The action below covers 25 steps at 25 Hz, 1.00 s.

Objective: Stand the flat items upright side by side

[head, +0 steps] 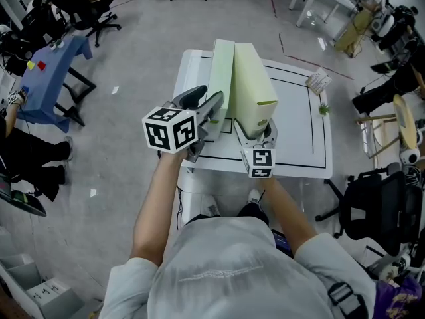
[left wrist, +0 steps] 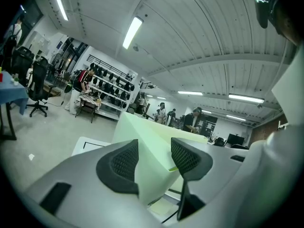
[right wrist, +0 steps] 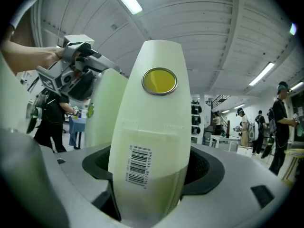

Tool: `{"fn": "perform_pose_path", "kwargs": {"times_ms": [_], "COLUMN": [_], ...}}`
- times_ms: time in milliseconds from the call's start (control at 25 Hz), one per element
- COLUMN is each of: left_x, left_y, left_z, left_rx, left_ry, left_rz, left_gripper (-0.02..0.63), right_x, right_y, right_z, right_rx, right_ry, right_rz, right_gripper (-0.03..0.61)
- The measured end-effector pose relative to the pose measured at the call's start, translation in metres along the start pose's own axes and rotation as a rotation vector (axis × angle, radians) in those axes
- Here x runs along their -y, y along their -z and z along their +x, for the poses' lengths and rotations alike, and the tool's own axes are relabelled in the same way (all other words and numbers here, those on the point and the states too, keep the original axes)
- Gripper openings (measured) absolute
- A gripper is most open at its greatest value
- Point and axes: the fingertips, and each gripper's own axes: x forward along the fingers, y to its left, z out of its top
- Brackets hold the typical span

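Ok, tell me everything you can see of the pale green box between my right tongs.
The right box is a pale green file box, card by the look. Its narrow spine carries a ringed yellow finger hole above a barcode label. It stands upright on the white table, close beside the thinner left box. The right tongs flank its spine below the hole and look loose around it.

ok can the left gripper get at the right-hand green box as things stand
Probably not: the left gripper is clamped on the left green box, which stands in between, and the right gripper straddles the right green box.
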Motion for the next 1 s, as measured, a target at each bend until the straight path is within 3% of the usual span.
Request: {"fn": "perform_pose_path", "kwargs": {"times_ms": [360, 1000], "left_x": [0.001, -0.002], "left_y": [-0.001, 0.000], "left_z": [-0.002, -0.002], "left_rx": [0.001, 0.018], "left_ry": [0.006, 0.025], "left_rz": [-0.010, -0.046], "left_gripper": [0.230, 0.230], "right_x": [-0.043, -0.054], "right_y": [0.024, 0.027], "right_z": [0.001, 0.014], "right_rx": [-0.071, -0.113], "right_ry": [-0.281, -0.347], "right_rz": [-0.054, -0.098], "right_gripper": [0.416, 0.423]}}
